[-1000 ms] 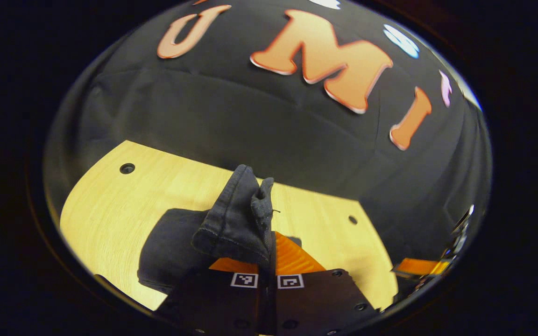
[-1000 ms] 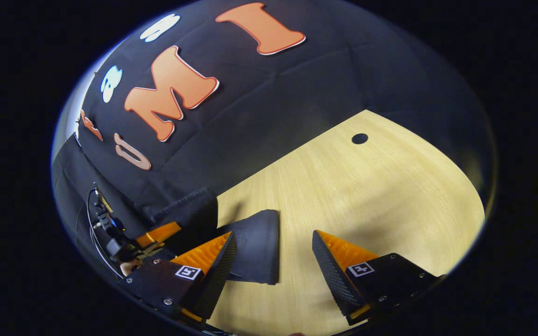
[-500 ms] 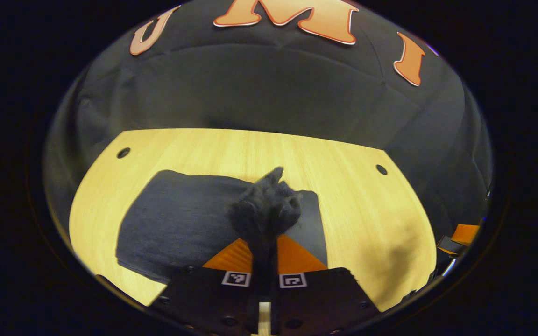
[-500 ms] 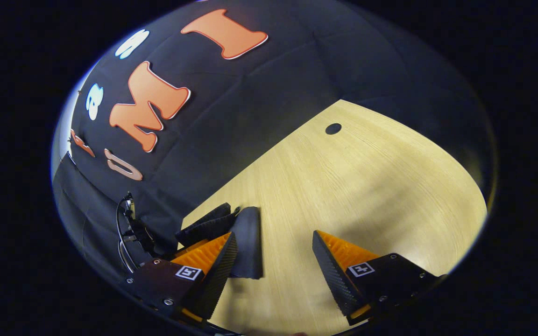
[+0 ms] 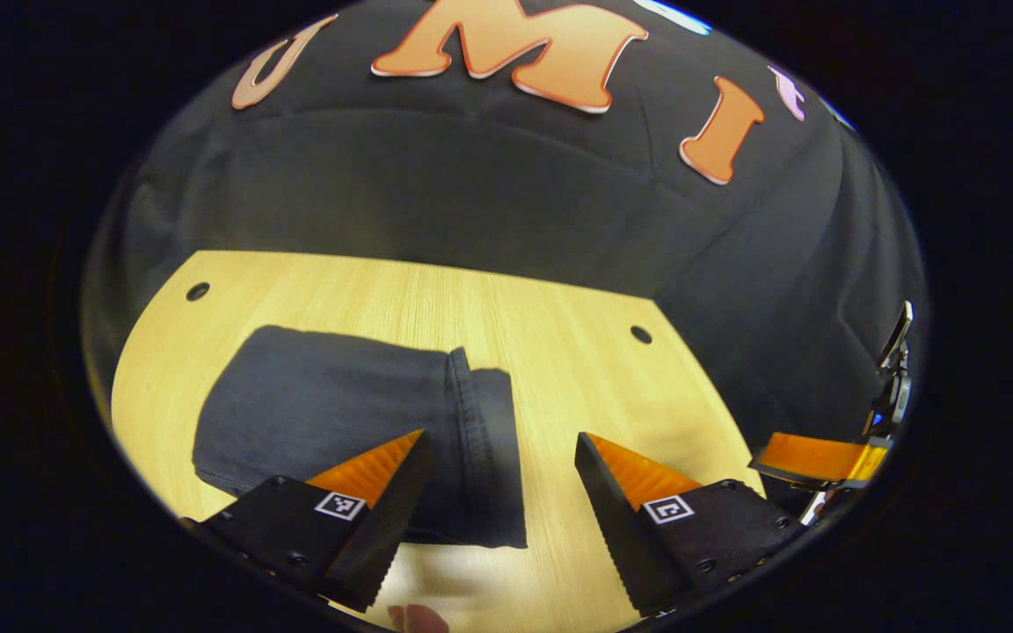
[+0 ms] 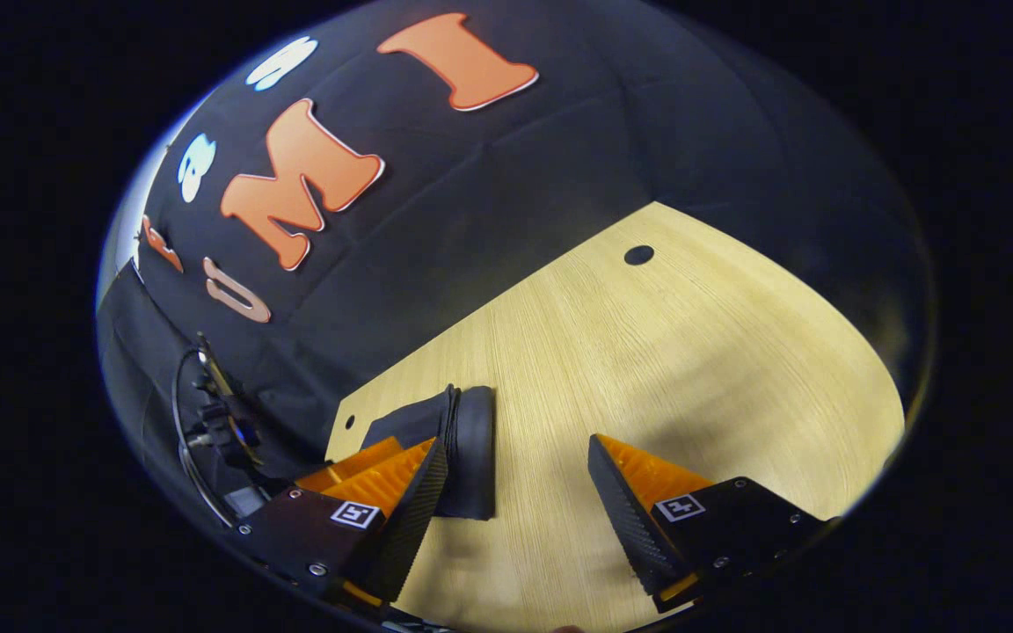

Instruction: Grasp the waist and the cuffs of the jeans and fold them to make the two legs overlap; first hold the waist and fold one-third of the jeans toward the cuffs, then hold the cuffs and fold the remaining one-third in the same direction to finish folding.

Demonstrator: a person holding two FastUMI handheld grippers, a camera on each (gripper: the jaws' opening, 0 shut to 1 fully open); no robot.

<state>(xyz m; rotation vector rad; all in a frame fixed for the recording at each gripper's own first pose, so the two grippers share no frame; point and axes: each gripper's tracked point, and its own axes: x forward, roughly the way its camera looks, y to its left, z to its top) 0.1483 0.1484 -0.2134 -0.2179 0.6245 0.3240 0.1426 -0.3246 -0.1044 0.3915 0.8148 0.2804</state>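
Half a second ago the left gripper [image 5: 498, 444] was pinched on a bunch of denim; its jaws now stand wide apart, empty, above the folded jeans [image 5: 357, 422], which lie flat on the wooden table [image 5: 577, 352] with the hemmed edge on top. Right gripper [image 6: 515, 457], as before, is spread wide over bare wood, holding nothing, the jeans bundle just beside its left finger

Light wood-grain table [image 5: 559, 352] with a few small round holes [image 5: 641, 334] near the far edge. Folded dark jeans [image 5: 339, 413] lying flat right on it, stitched hem [image 5: 471, 440] on top, toward the left half.
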